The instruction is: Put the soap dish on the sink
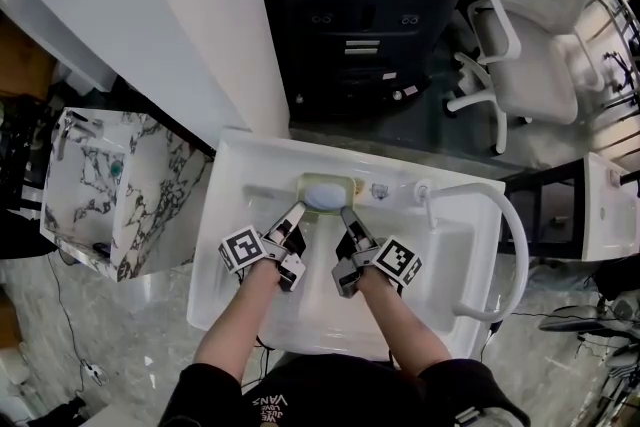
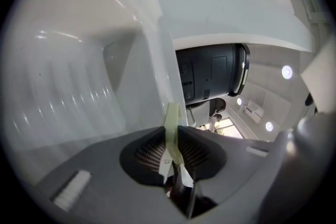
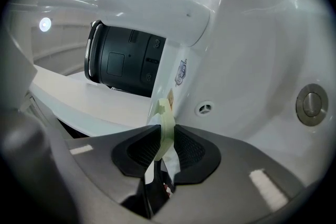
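Head view shows the white rectangular ceramic sink filling the centre, with the pale green rectangular plastic soap dish at the basin's 12 o'clock edge. The left gripper clamps the dish's 9 o'clock rim and the right gripper its 3 o'clock rim, both sets of jaws pressed on the thin plastic.

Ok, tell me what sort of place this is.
Likely an office or lab mock-up, not a real bathroom: a white sink beside a marble-patterned basin, an office chair and a dark cabinet behind.
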Available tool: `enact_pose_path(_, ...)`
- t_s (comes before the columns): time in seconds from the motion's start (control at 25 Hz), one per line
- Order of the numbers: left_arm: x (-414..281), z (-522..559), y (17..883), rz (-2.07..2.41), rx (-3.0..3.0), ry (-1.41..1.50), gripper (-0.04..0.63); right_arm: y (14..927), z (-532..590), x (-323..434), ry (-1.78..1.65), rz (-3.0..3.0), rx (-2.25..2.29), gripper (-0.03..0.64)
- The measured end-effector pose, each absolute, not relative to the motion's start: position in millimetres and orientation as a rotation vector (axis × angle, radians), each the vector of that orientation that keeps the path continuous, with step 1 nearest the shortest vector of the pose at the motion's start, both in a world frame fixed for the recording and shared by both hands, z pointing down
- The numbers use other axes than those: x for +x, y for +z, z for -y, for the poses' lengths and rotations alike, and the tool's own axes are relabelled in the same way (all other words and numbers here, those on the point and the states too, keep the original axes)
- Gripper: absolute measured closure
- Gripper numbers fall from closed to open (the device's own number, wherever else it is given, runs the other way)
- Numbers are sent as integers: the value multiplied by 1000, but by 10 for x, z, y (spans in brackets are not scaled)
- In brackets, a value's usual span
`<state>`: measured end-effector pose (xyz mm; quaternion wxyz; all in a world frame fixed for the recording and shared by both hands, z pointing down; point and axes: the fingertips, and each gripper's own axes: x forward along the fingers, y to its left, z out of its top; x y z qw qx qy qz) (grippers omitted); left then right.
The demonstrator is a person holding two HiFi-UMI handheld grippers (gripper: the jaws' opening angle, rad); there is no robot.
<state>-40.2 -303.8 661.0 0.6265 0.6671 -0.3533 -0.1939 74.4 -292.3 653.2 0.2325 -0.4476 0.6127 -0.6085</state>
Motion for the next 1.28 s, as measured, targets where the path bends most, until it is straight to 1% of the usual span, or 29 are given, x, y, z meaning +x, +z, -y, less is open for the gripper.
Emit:
enact_pose_path(0.64,-377,3195,6620,805,1471,-474,479,6491,3008,757,-1637,-1686,-1255,538)
enact_pose_path(0.68,-376,3195,6623,803,1468,-480,479,6475,3004,752,-1633,-1697,-1252,533)
enact_pose_path(0.72,-378,3194,6623,804,1463,-485,479,6464,2998,751,-1631,-1709,-1252,511)
enact_pose_path(0.8,-383,3191,6614,810,1448,-493,479,6444,2974,762,-1620,-1751,-1269,495)
enact_pose_path(1.08,-378,3207,6573,798,1431,-538,479,6495,2782,764,-1547,-2018,-1431,495)
enact_pose_path(1.28,-385,3221,6550,783,1442,-561,471,6611,2658,577,-1556,-2144,-1439,500)
